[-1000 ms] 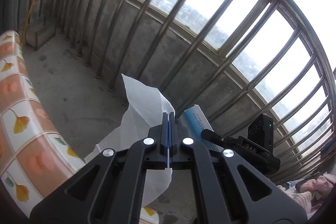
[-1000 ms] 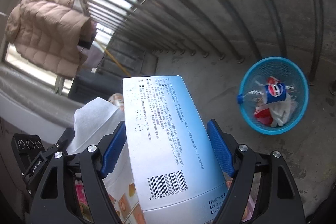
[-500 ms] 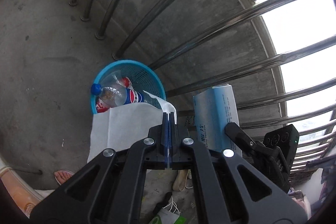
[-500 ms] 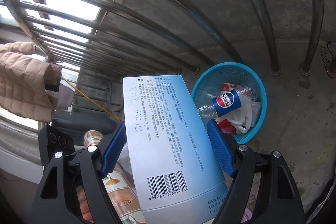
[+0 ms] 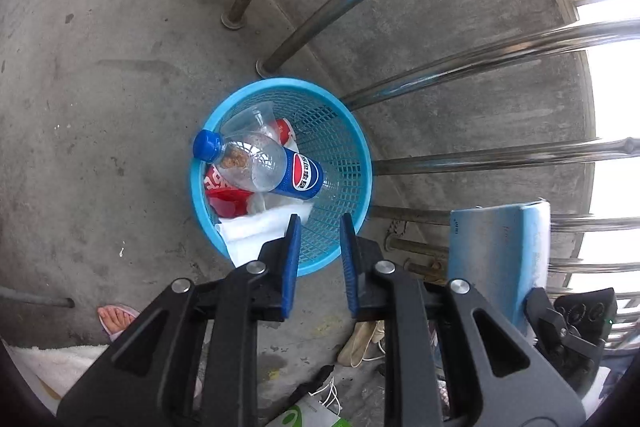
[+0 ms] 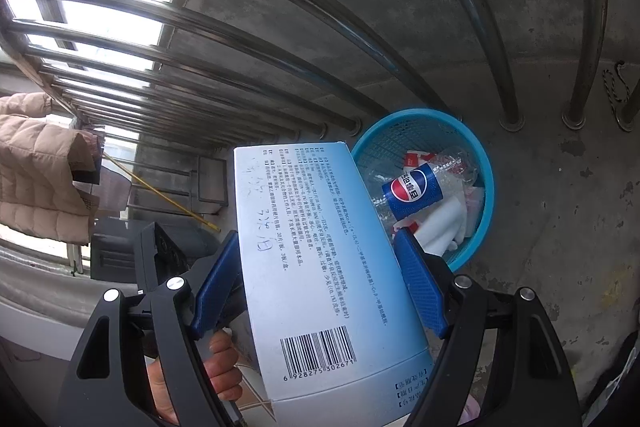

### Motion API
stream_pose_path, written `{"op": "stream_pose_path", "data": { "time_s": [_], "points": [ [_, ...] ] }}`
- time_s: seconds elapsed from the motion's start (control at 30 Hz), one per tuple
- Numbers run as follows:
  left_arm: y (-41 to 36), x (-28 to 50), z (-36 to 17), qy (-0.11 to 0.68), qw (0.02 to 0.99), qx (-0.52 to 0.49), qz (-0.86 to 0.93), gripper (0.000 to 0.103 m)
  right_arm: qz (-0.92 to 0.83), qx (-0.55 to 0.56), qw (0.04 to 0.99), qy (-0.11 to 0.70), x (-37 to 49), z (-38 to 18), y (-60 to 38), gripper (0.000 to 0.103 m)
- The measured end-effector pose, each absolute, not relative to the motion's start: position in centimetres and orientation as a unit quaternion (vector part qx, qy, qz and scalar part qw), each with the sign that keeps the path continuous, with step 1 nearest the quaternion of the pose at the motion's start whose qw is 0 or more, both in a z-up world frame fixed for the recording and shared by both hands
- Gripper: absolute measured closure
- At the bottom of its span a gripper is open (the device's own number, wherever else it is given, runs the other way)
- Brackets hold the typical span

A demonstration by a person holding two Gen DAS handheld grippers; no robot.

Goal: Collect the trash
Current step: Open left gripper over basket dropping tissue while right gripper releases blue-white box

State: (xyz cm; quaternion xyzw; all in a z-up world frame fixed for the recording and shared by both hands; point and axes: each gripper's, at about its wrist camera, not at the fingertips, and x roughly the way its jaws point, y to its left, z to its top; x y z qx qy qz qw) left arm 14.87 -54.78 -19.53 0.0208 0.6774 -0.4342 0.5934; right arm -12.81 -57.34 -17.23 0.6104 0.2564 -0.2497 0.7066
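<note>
My left hand-held gripper (image 5: 316,223) has just been opening, nothing between its jaws, white tissue (image 5: 260,227) at the blue basket's (image 5: 352,147) 7 o'clock rim. My right hand-held gripper (image 6: 320,247) clamps the blue box (image 6: 320,267).

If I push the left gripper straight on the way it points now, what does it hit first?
Probably the blue basket: the left gripper, jaws just opened with nothing between them, points at its near inner wall, beside the white tissue draped there. Depth is unclear.

blue mesh basket (image 5: 352,163), pale blue box (image 6: 320,267), white tissue (image 5: 256,227)
</note>
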Motion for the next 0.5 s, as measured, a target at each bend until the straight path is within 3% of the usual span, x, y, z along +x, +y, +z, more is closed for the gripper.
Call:
{"op": "stream_pose_path", "data": {
  "time_s": [0.1, 0.27, 0.5],
  "points": [
    [-53.8, 15.4, -18.0, 0.666, 0.602, 0.015, -0.441, 0.083, -0.251, 0.611, 0.704, 0.261, -12.6, -17.4, -57.1, 0.028],
    [-51.3, 16.1, -13.7, 0.627, 0.633, 0.017, -0.454, 0.068, -0.255, 0.615, 0.691, 0.282, -12.1, -18.4, -56.8, 0.028],
    [-44.0, 17.0, -6.3, 0.547, 0.693, 0.063, -0.466, 0.051, -0.247, 0.581, 0.670, 0.390, -9.4, -21.8, -55.3, 0.028]
  ]
}}
